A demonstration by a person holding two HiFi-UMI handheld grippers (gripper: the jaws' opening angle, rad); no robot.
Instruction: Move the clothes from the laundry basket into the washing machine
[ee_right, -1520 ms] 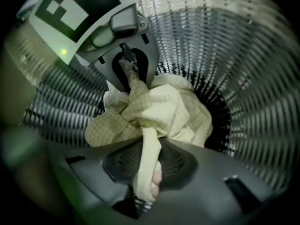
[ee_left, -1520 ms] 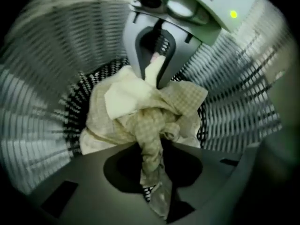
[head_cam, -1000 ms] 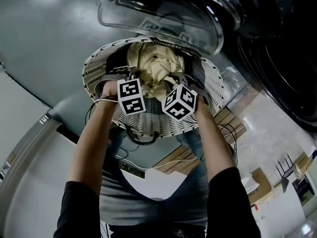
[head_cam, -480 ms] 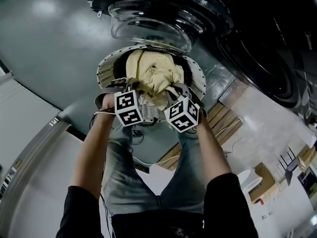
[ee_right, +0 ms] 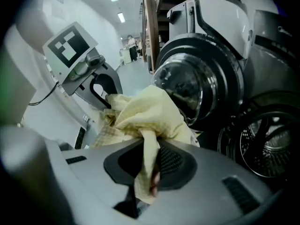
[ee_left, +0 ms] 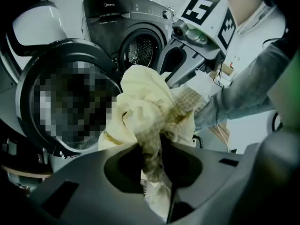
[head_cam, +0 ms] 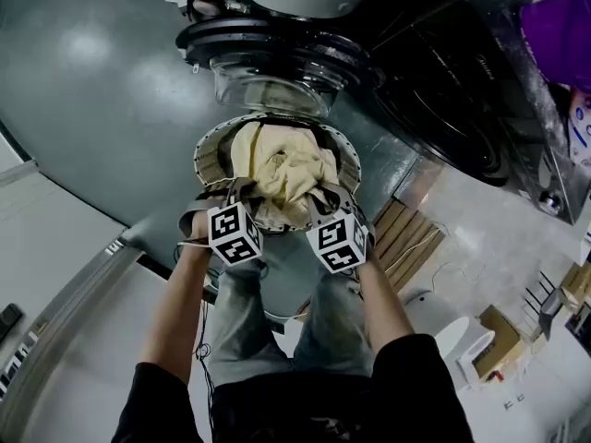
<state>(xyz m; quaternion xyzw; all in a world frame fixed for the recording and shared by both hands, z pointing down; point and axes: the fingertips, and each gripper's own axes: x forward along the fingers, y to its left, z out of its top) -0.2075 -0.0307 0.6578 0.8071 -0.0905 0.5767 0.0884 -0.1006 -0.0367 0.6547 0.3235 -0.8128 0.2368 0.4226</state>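
Note:
A pale yellow cloth hangs bunched between my two grippers, over the white perforated laundry basket on the floor. My left gripper is shut on a checked fold of the cloth. My right gripper is shut on another fold of it. In the left gripper view the cloth runs down between the jaws, and the right gripper view shows the same. Beyond the basket a round glass door stands open. The dark washing machine's drum is to its right.
A white machine stands beside the dark one, whose drum opening shows at lower right. Wooden slats and cables lie on the floor to the right. A purple item sits on top.
Both grippers have risen together with the yellow cloth. The basket now looks smaller and farther below them, and more of the machines shows at the top.

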